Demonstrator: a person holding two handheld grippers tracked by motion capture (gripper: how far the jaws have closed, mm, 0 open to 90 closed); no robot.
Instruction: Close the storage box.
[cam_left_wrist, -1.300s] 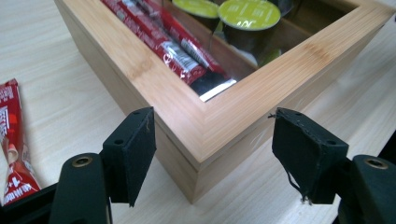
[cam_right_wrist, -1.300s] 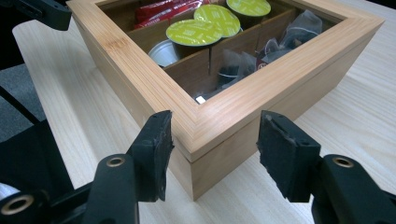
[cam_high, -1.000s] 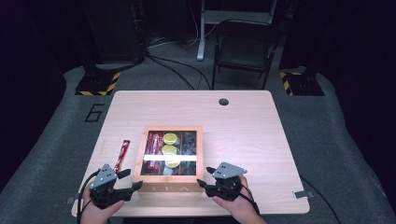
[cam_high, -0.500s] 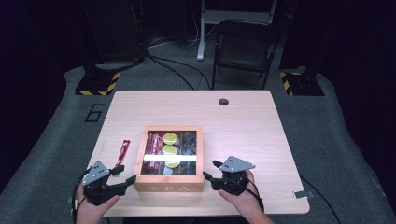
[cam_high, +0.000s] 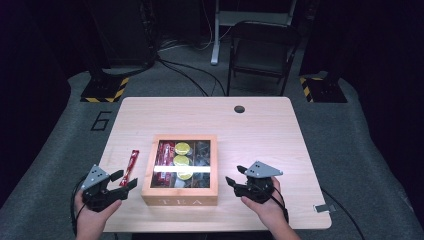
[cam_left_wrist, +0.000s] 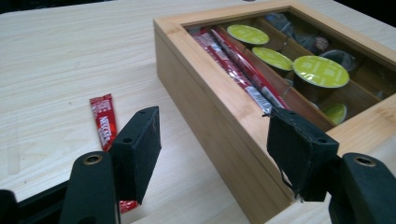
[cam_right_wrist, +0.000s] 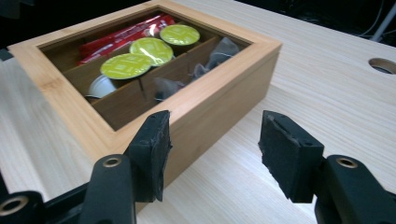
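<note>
We look down on a light wooden table (cam_high: 280, 145) with a small round hole (cam_high: 239, 109) near its far edge. A little grey clip (cam_high: 324, 208) sits at its near right corner. The table stands on a grey mat (cam_high: 350, 140), and on the mat beside the table's far left corner we read a painted number 6 (cam_high: 101, 120). Behind the table we see a dark folding chair (cam_high: 263, 50) and, to its left, a white post (cam_high: 216, 35). Black cables (cam_high: 185, 75) run across the floor there. Two black bases edged with yellow and black stripes flank the scene, one at far left (cam_high: 105, 90), one at far right (cam_high: 320, 89).
</note>
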